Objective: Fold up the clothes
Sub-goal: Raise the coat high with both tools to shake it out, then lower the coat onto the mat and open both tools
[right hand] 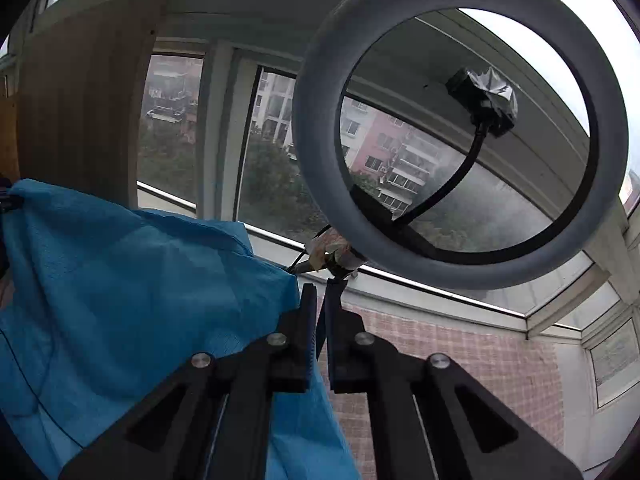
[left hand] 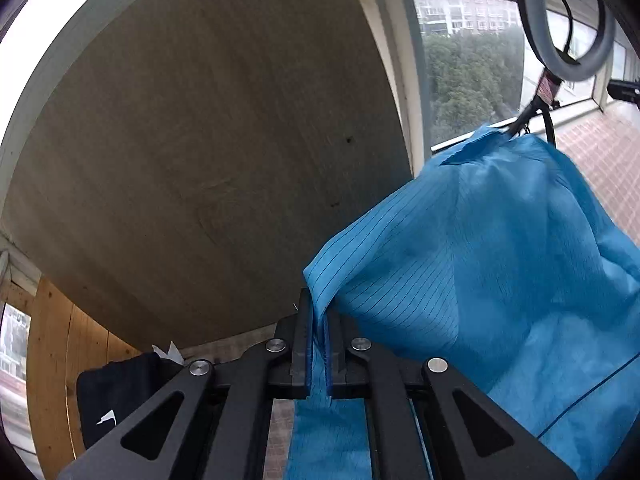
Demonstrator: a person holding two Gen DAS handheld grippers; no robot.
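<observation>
The left gripper [left hand: 318, 334] has its jaws clamped on a fold of the blue garment [left hand: 500, 264], which billows up across the right half of its view. The right gripper [right hand: 320, 320] pinches another edge of the same cloth [right hand: 132, 292], filling the lower left of its frame. A ring light [right hand: 460, 132] hangs at upper right before the window [right hand: 272, 176].
</observation>
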